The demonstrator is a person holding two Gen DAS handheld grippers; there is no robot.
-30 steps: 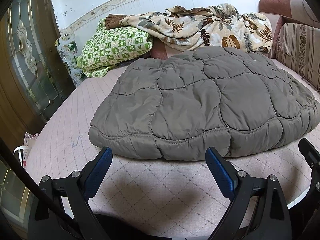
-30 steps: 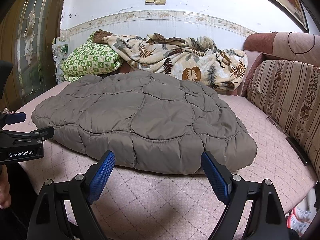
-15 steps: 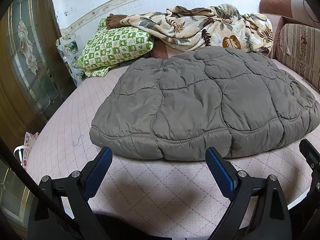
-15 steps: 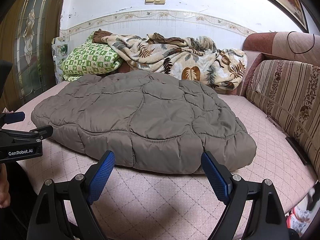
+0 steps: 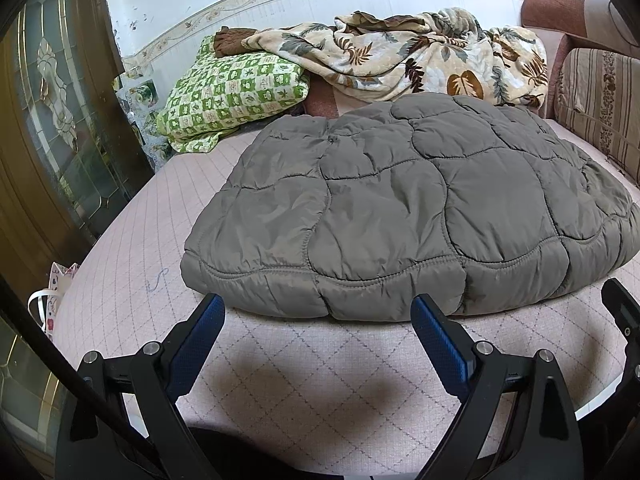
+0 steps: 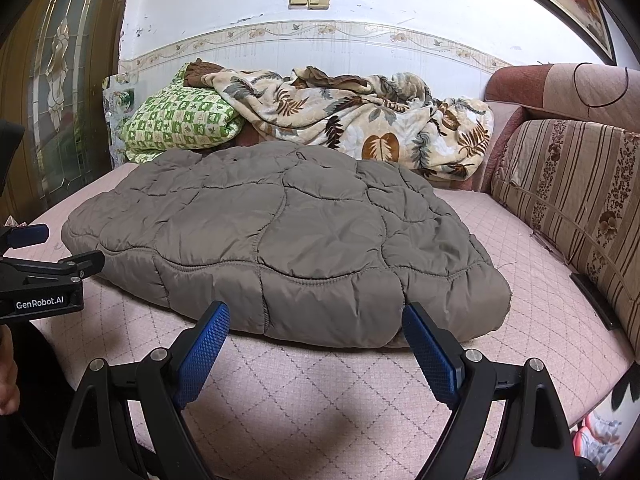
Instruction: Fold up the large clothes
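Note:
A grey quilted padded garment (image 5: pixel 400 208) lies folded into a flat bundle on the pink quilted bed (image 5: pixel 304 392); it also shows in the right wrist view (image 6: pixel 280 240). My left gripper (image 5: pixel 318 312) is open and empty, just short of the bundle's near hem. My right gripper (image 6: pixel 316 320) is open and empty, its blue fingertips close to the near hem toward the bundle's right end. The left gripper also shows at the left edge of the right wrist view (image 6: pixel 56 252).
A green checked pillow (image 5: pixel 232 92) and a leaf-print blanket (image 5: pixel 420 52) lie at the head of the bed. A striped cushion (image 6: pixel 568 200) lines the right side. A wooden glass door (image 5: pixel 48 128) stands on the left. The bed edge is near me.
Both grippers have stayed open and nearly still. The view has crept very slightly toward the garment's near hem.

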